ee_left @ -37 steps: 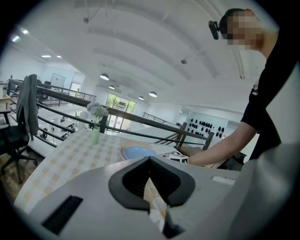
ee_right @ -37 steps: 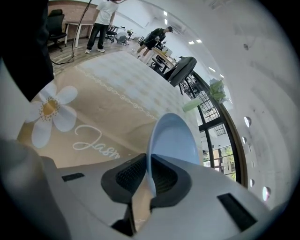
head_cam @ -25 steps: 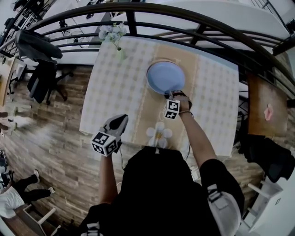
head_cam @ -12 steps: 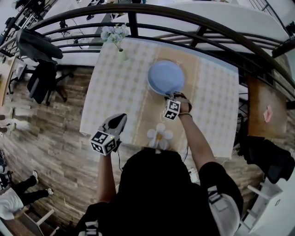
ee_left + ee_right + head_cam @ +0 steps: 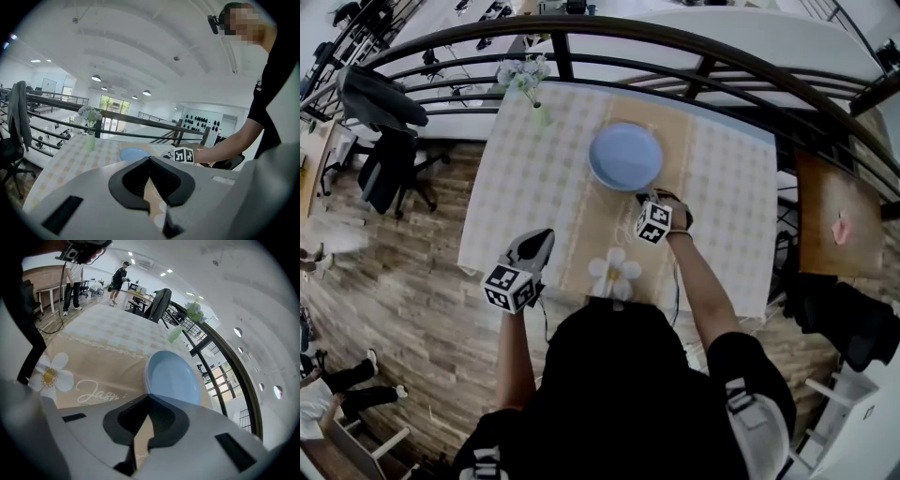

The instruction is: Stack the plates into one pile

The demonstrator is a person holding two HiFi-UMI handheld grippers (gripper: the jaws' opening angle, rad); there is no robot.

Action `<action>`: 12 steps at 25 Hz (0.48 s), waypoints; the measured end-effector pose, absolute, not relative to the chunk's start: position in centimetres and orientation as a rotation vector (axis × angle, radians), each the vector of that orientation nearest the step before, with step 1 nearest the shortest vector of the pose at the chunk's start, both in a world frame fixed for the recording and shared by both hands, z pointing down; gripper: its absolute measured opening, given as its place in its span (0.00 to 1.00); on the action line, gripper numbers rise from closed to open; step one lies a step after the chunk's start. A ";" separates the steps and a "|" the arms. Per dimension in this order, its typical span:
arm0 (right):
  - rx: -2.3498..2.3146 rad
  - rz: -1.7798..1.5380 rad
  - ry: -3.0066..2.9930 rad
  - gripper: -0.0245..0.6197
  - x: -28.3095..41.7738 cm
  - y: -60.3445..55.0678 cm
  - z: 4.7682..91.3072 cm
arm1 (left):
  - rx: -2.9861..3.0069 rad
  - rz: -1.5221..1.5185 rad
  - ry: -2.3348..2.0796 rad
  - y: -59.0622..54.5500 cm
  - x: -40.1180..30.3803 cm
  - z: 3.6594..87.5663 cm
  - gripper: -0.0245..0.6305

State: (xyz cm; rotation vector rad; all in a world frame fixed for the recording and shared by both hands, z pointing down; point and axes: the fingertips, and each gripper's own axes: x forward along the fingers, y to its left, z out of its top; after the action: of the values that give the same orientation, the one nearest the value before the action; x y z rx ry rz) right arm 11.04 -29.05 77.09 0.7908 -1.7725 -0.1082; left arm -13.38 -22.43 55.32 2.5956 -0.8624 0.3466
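The right gripper (image 5: 150, 397) has its jaws closed tip to tip with nothing between them; only a thin wedge of tan runner (image 5: 93, 364) shows behind the pads. Just past the tips, at 12 o'clock in the right gripper view, lie the plates (image 5: 171, 378), pale blue and nested in one pile, with more than one rim showing along the left edge. Whether the tips touch the rim cannot be told. In the head view the right gripper (image 5: 643, 195) sits at 5 o'clock of the plates (image 5: 625, 157), which rest on the runner toward the far side of the table (image 5: 525, 169). The left gripper (image 5: 150, 158) is likewise closed and empty, pointing across the table, with the plates (image 5: 133, 153) just above its tips at 11 o'clock. In the head view the left gripper (image 5: 542, 240) hangs over the table's near-left edge, at 7 o'clock of the plates and well apart from them. A printed daisy (image 5: 614, 274) lies on the runner between the two grippers. A vase (image 5: 540, 114) of flowers stands at the table's 11 o'clock corner, by the rail (image 5: 675, 37).
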 end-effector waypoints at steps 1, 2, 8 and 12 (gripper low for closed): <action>0.801 -0.088 -1.788 0.04 11.4 -28.8 76.8 | 2.595 0.349 -0.866 -22.0 -13.2 55.3 0.04; 0.811 -0.062 -1.807 0.04 11.7 -28.4 76.5 | 2.591 0.350 -0.869 -21.6 -13.0 55.4 0.04; 0.898 0.034 -1.850 0.03 15.6 -26.6 74.4 | 2.582 0.367 -0.902 -19.4 -10.8 55.0 0.04; 0.944 0.075 -1.879 0.03 18.0 -25.4 72.8 | 2.589 0.380 -0.923 -18.1 -9.8 55.1 0.04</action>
State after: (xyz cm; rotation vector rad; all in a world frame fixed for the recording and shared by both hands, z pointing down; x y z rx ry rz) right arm 18.03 -25.39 72.84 0.9439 -1.8793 0.0751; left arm -9.82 -18.14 55.06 2.5895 -0.9230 0.3797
